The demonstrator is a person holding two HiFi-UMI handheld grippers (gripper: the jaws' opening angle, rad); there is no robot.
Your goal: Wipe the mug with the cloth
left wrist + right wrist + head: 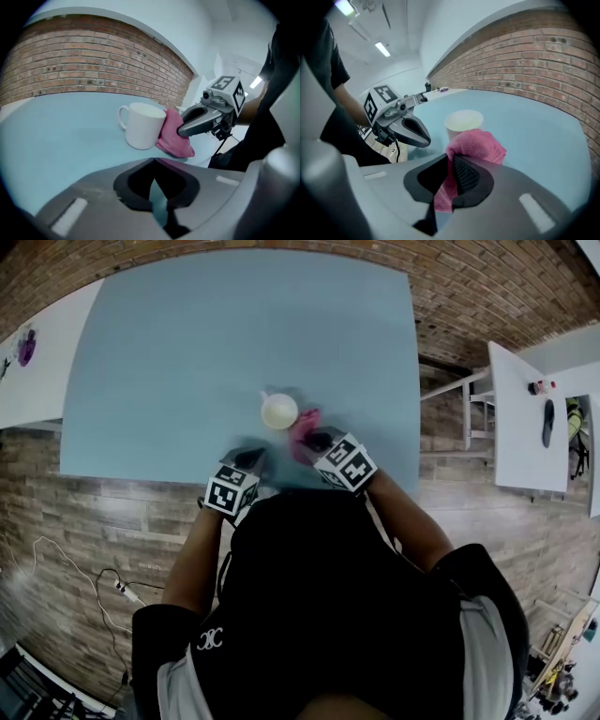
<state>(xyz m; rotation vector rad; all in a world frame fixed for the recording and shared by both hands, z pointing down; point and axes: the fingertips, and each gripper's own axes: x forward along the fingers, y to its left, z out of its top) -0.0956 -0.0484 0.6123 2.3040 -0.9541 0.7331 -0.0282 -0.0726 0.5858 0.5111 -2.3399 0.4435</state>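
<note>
Sitting nr table (187,352) front edge: mug (279,411), cloth (305,427) touching; bare top beyond.

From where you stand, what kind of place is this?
Probably a lab or studio workspace: a blue table against a brick wall, white side tables, and cables trailing across the floor.

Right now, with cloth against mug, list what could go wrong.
The mug stands free: the left hand-held gripper is shut on nothing, apart from it, so a push from the cloth may slide or tip it. The right hand-held gripper pinches only a fold of it, which could slip out.
</note>
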